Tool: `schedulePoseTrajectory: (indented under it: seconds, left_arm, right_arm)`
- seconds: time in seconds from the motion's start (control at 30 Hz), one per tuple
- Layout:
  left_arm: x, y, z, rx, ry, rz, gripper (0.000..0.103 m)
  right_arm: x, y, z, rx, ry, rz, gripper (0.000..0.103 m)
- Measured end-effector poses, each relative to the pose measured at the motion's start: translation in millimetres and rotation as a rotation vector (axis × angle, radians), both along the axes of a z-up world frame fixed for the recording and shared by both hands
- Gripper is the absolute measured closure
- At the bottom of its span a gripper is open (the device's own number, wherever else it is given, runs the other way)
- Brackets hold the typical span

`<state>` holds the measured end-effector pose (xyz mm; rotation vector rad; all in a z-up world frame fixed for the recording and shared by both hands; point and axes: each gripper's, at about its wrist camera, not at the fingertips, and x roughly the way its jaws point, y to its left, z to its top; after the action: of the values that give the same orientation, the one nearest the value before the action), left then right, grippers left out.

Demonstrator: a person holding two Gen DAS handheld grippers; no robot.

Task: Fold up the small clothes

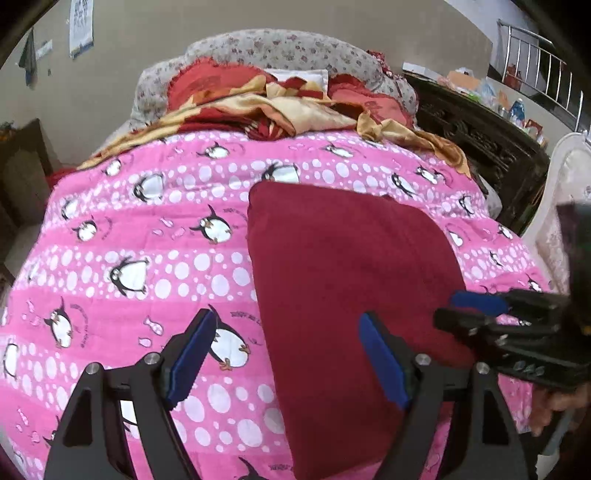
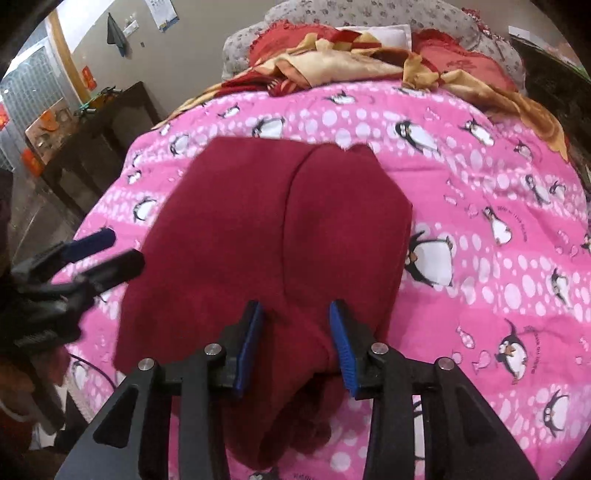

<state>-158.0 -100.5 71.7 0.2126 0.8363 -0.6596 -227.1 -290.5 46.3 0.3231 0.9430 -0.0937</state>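
A pink quilt [image 1: 155, 236] printed with penguins and white dots covers the bed, with a red-and-gold blanket [image 1: 280, 107] bunched at its far end against a floral headboard [image 1: 280, 46]. A dark carved cabinet [image 1: 480, 136] cluttered with small items stands on one side, a paper calendar [image 1: 80, 27] hangs on the beige wall, and a dark wooden table [image 2: 99, 136] sits by the window.

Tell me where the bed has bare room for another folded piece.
Free: the pink penguin quilt right of the maroon garment, and the strip between the garment and the rumpled red-gold blanket. Crowded: the near edge, where both claws work.
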Motion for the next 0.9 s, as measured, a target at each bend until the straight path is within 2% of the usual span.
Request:
schedulePoseTrajectory:
  seconds: [0.2, 0.27, 0.37, 0.53, 0.67, 0.9]
  left_arm:
    - [-5.0, 0.0, 10.0, 0.006, -0.032, 0.07, 0.019]
    - [-6.2, -0.9, 15.2, 0.019, -0.044, 0.105, 0.019]
    - [-8.5, 0.3, 26.1, -0.004, -0.066, 0.162, 0.019]
    - [-12.2, -1.0, 33.3, -0.025, -0.056, 0.196, 0.019]
    - [-16.1, -4.3, 33.3, -0.015, -0.068, 0.17, 0.019]
    - [-13.9, -6.1, 31.8, -0.031, -0.072, 0.143, 0.019]
  right_arm:
    - [-20.6, 4.7, 45.4, -0.061, -0.121, -0.023, 0.048]
    - [-24.6, 5.6, 54.3, -0.087, -0.137, -0.032, 0.048]
    - [-29.9, 4.6, 63.9, -0.107, -0.141, -0.025, 0.044]
    - [-36.9, 5.3, 66.9, -0.188, -0.149, -0.048, 0.041]
    - [-37.7, 1.4, 59.4, -0.114, -0.147, -0.087, 0.041]
    - [-37.5, 4.2, 59.9, -0.138, -0.157, -0.134, 0.041]
